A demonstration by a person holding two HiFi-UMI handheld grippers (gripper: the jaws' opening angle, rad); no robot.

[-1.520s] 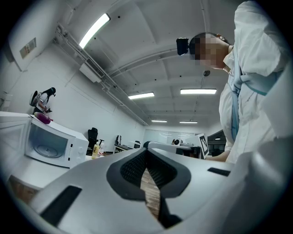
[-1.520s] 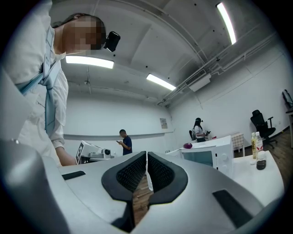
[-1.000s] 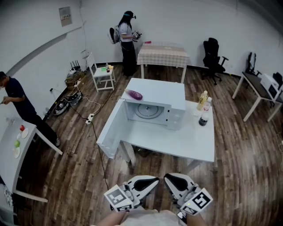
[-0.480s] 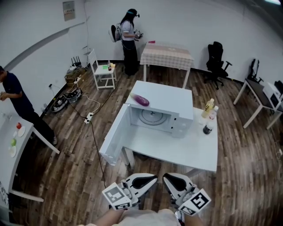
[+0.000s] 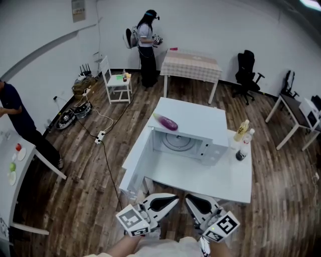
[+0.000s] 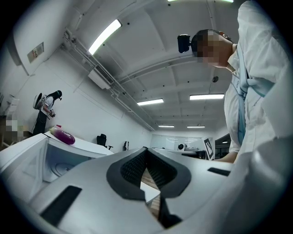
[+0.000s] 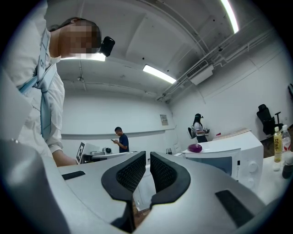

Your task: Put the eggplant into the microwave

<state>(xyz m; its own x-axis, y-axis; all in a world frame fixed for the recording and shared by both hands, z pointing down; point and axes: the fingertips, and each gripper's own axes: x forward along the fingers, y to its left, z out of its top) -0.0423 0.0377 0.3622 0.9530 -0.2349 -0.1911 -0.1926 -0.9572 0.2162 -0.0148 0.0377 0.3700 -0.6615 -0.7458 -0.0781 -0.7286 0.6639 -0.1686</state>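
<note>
No words or numbers can be read anywhere. The paper notice (image 5: 78, 10) on the wall at eleven o'clock and the label on the yellow bottle (image 5: 243, 131) at the table's three o'clock edge are too small to make out. The left marker cube (image 5: 133, 221) and the right marker cube (image 5: 224, 225), at six o'clock, carry only black-and-white square patterns, no letters.
</note>
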